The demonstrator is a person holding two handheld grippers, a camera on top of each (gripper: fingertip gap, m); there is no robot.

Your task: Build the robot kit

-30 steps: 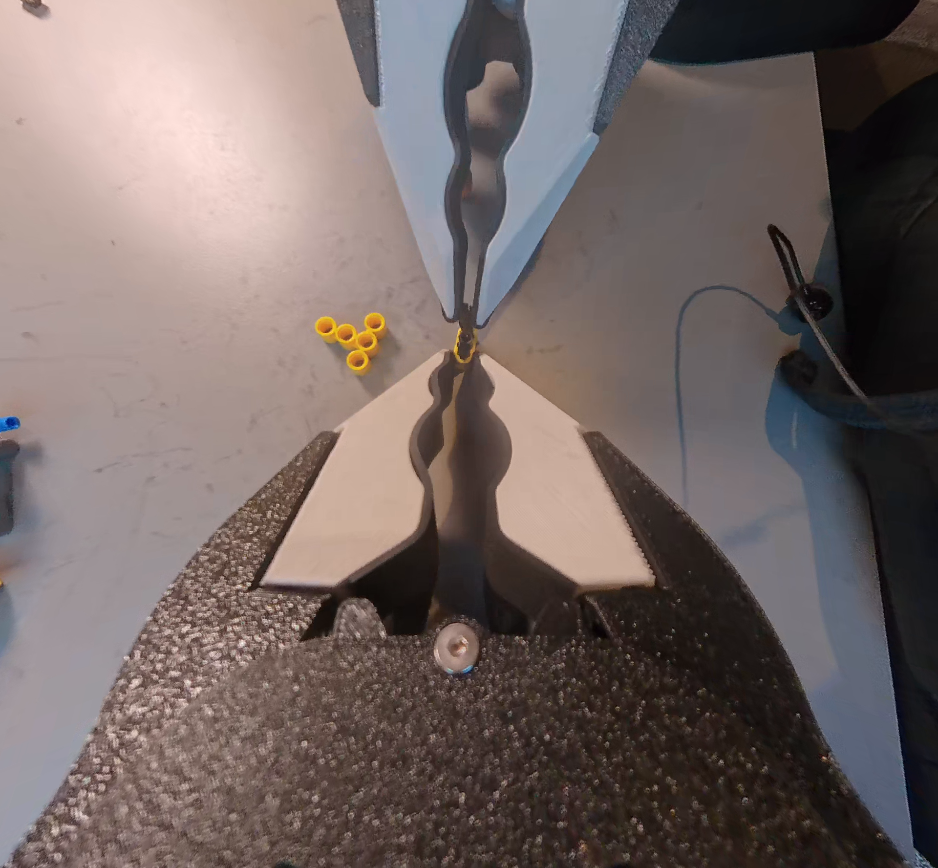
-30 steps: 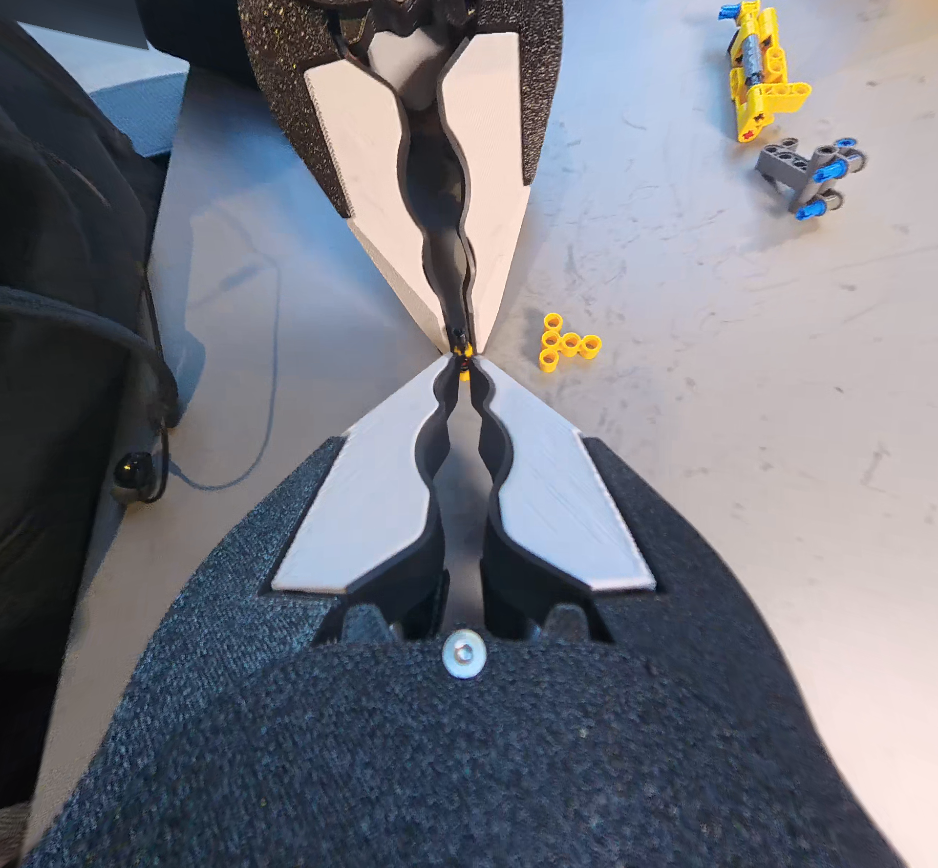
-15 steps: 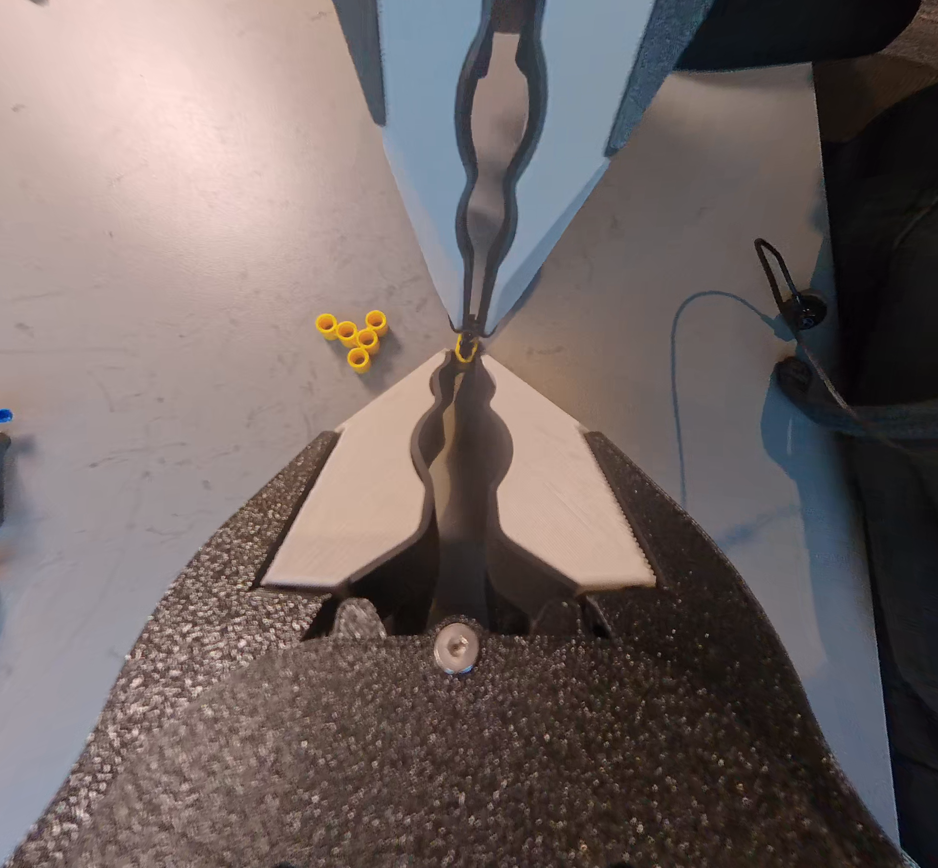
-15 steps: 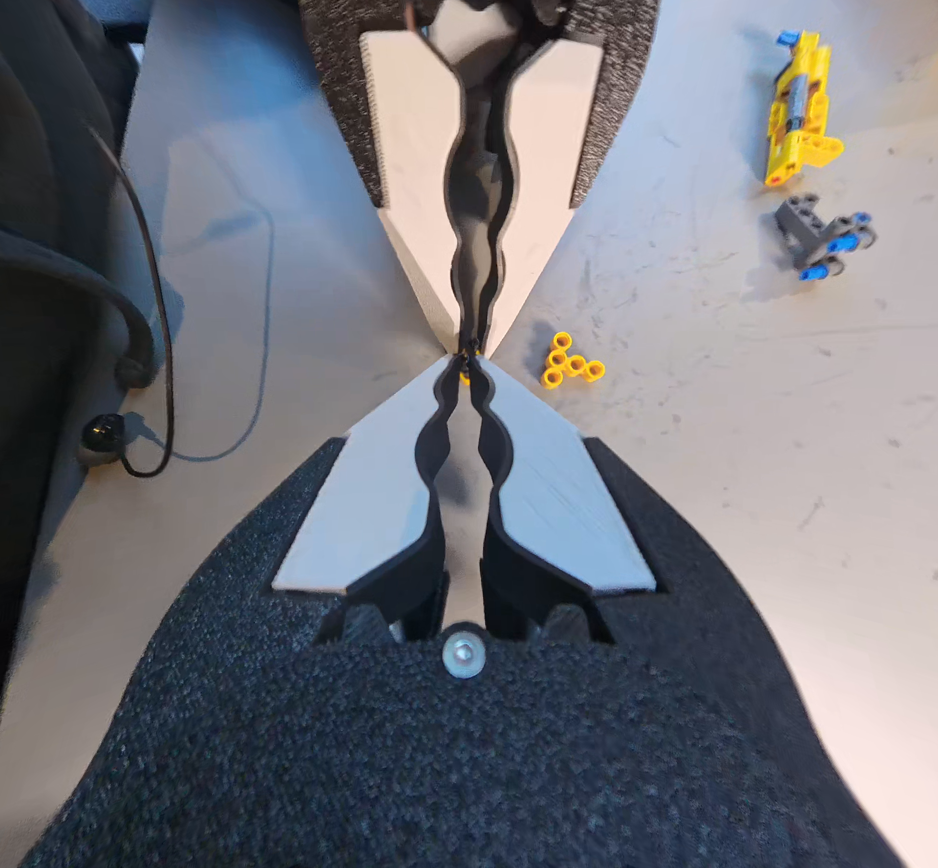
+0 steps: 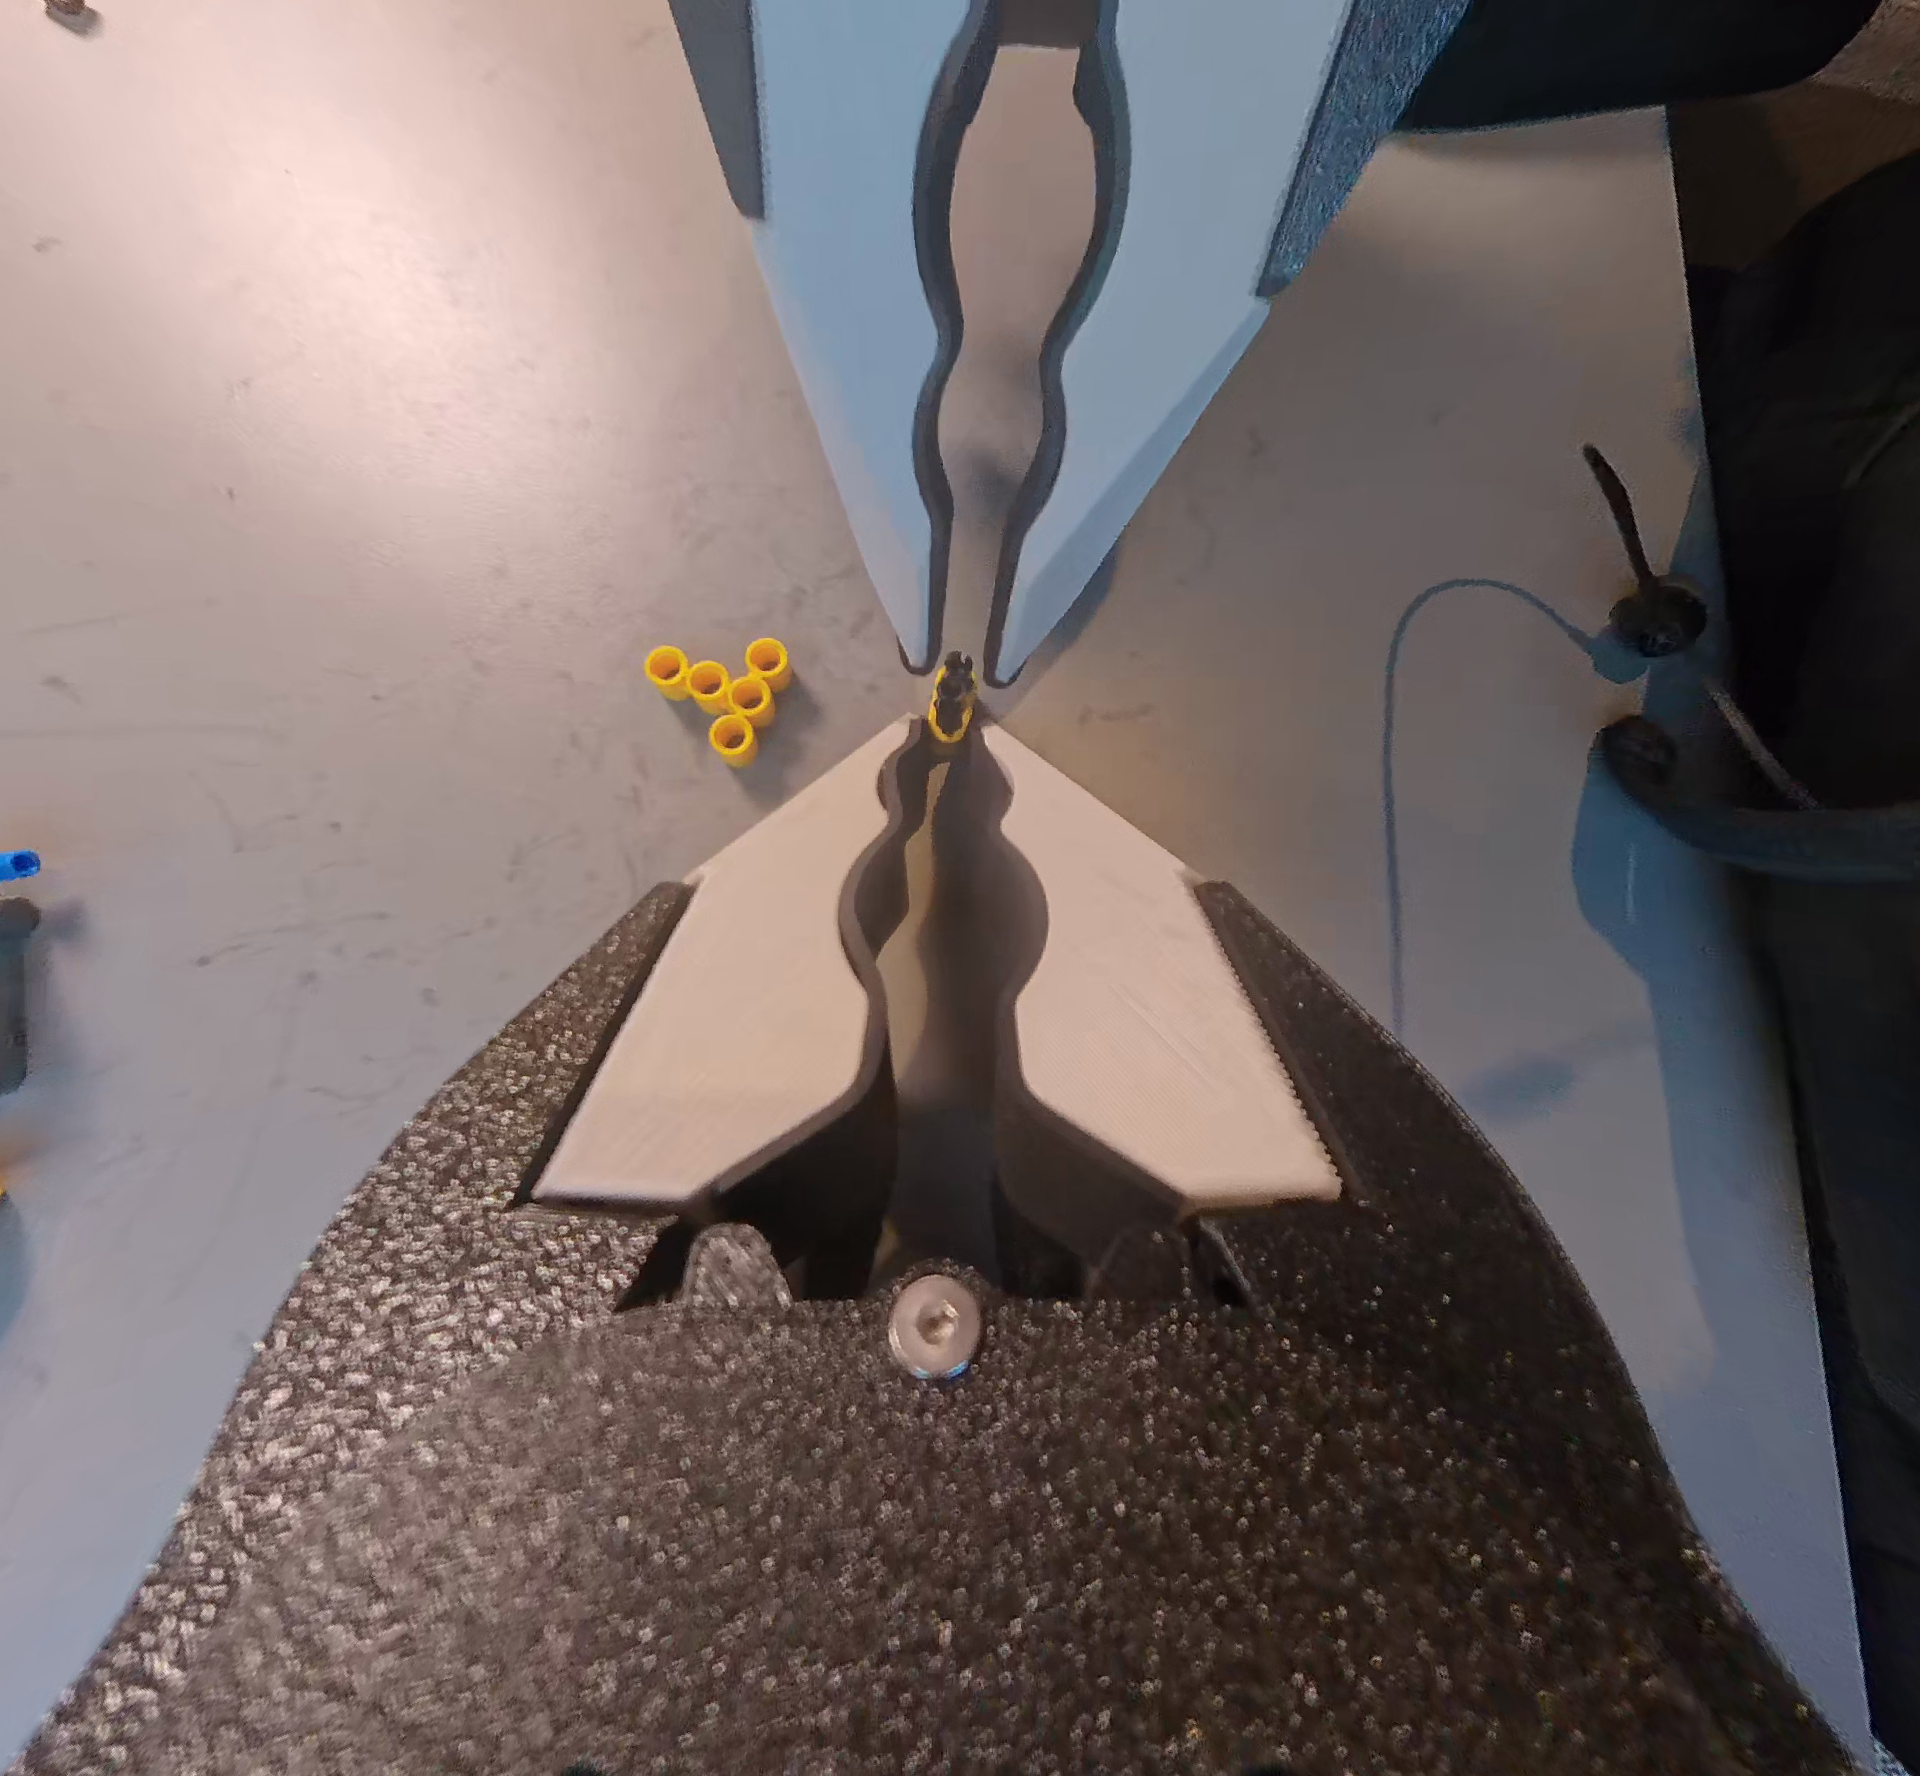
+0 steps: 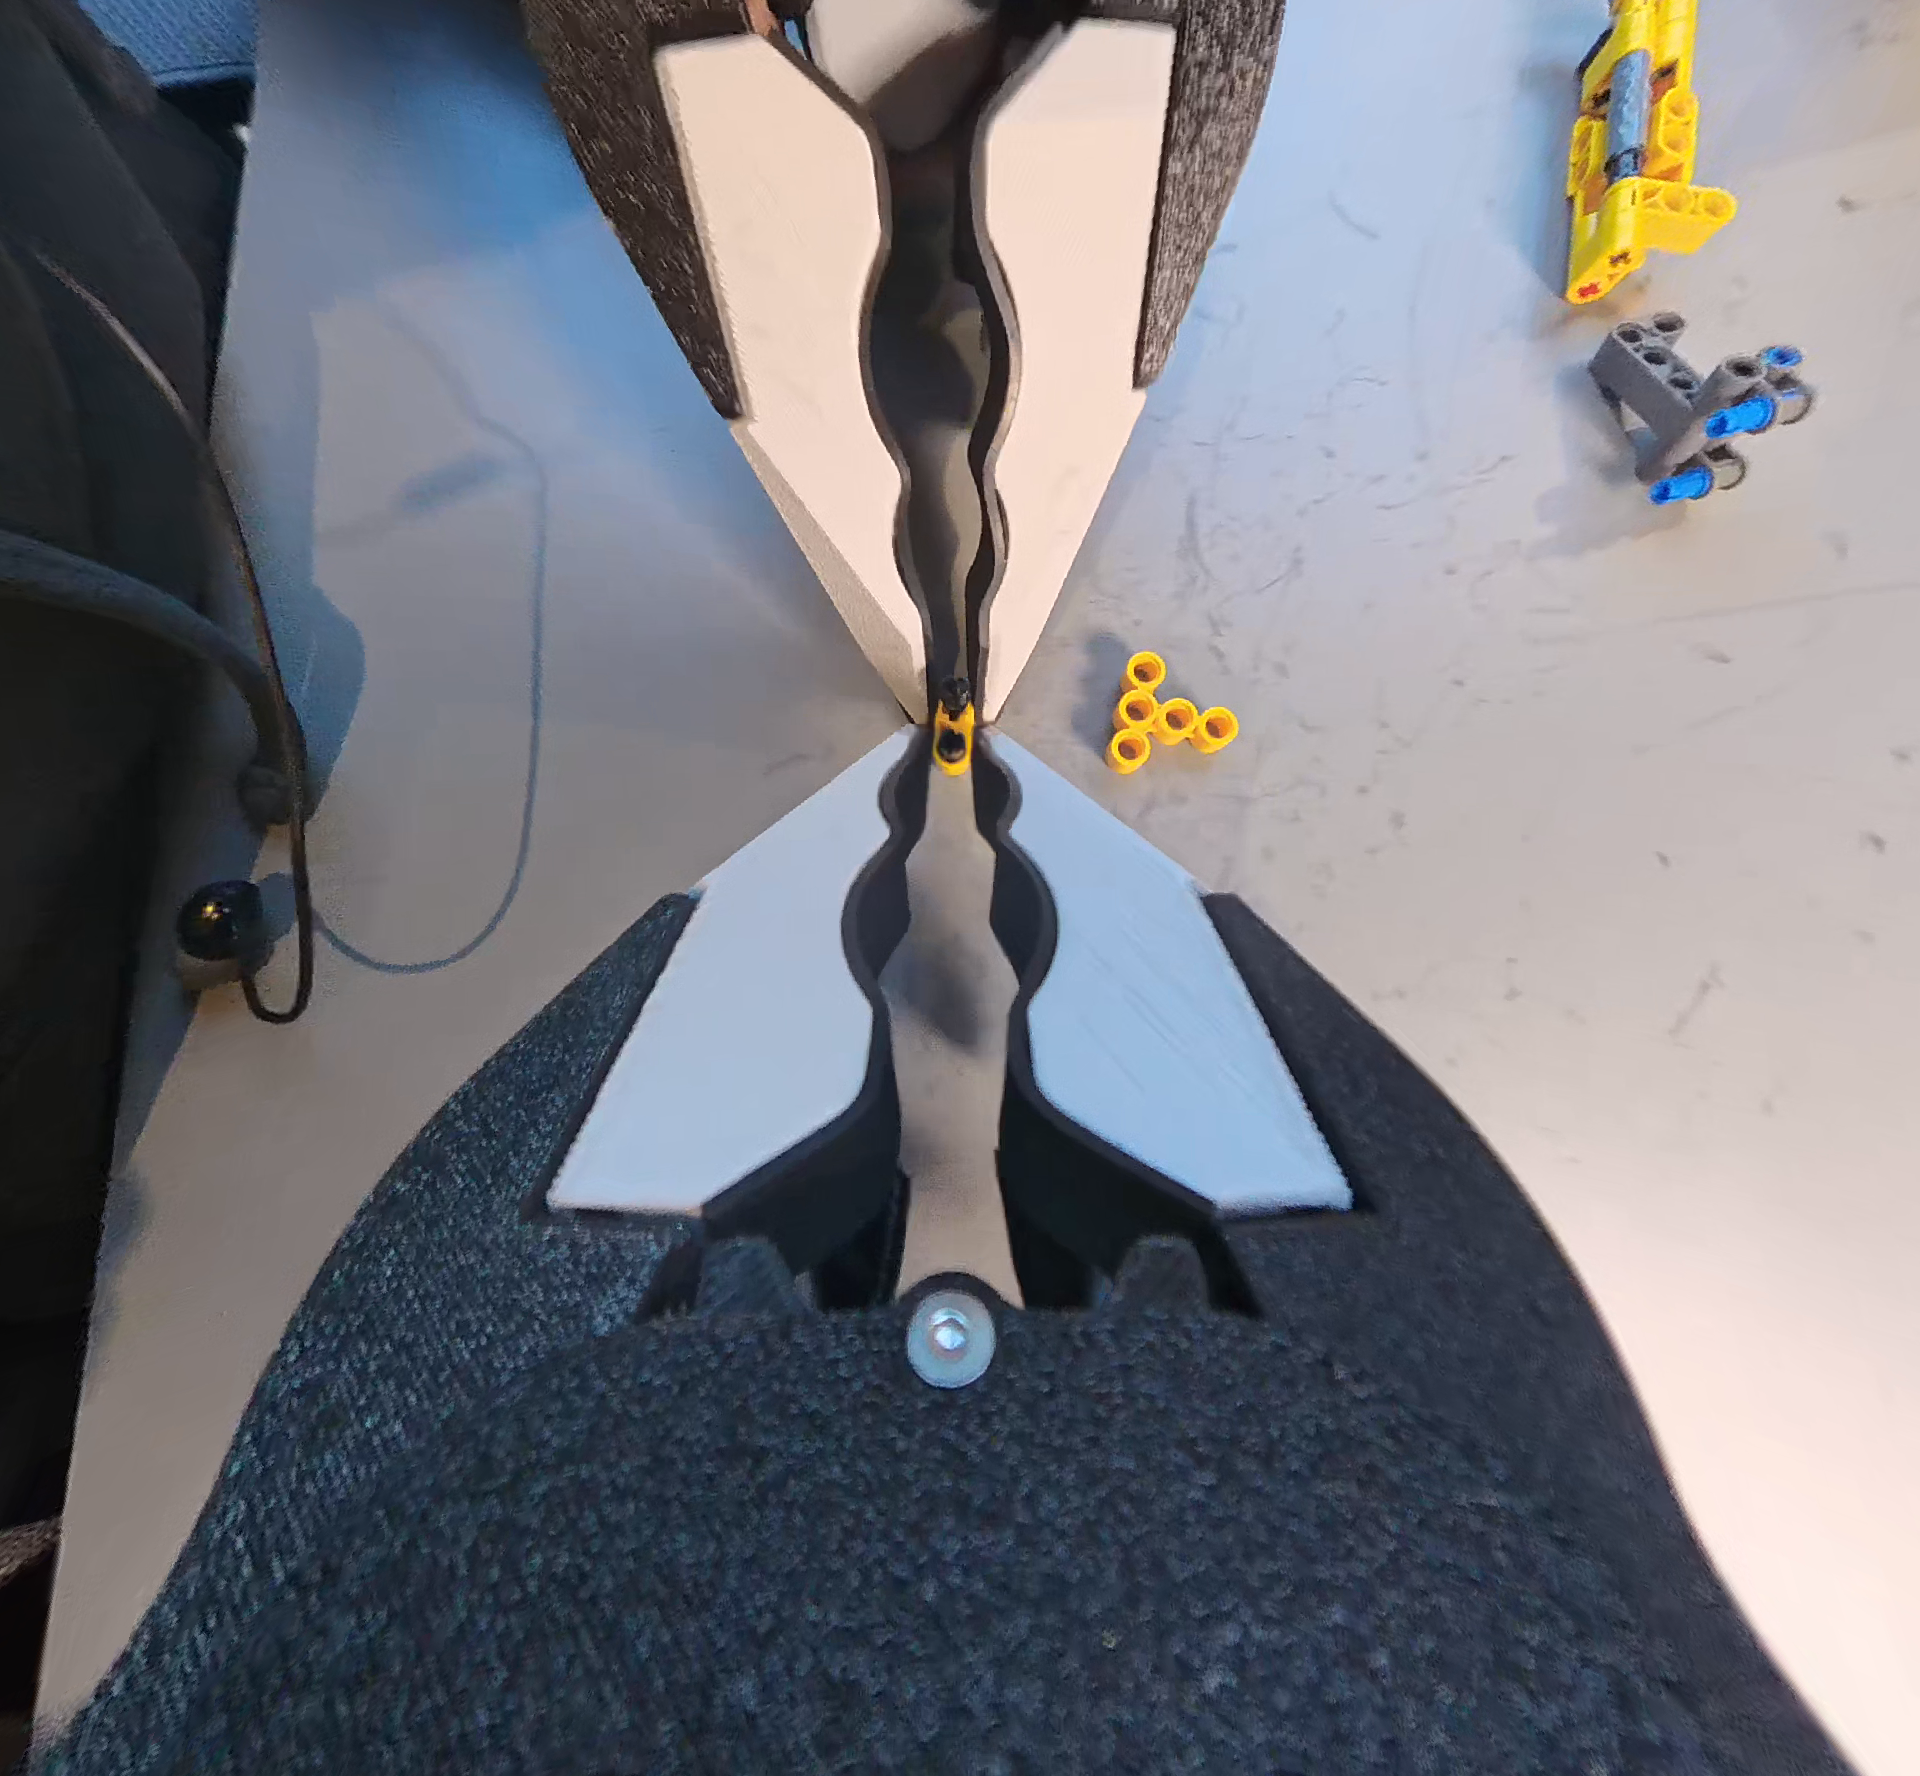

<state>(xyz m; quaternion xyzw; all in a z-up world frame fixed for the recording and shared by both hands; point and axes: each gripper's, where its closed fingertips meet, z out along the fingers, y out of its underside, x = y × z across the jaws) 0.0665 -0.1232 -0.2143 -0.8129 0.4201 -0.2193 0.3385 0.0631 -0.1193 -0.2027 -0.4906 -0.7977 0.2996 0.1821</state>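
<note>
Yellow, small plastic connector piece (image 5: 951, 716) with a black pin in its end is clenched at the tips of the left gripper (image 5: 951, 741), held above the grey table (image 5: 312, 376). The right gripper (image 6: 950, 752) faces it tip to tip, jaws slightly parted to either side of the pin, apparently not gripping. A yellow five-ring plastic piece (image 5: 727, 700) lies just beside. A yellow block assembly (image 6: 1636, 126) and a grey one with blue pins (image 6: 1694, 407) lie well apart.

A small yellow piece (image 5: 950, 718) with a black pin (image 5: 956, 664) in it — held off the table, pinched at the left gripper's (image 5: 951, 739) tips.
</note>
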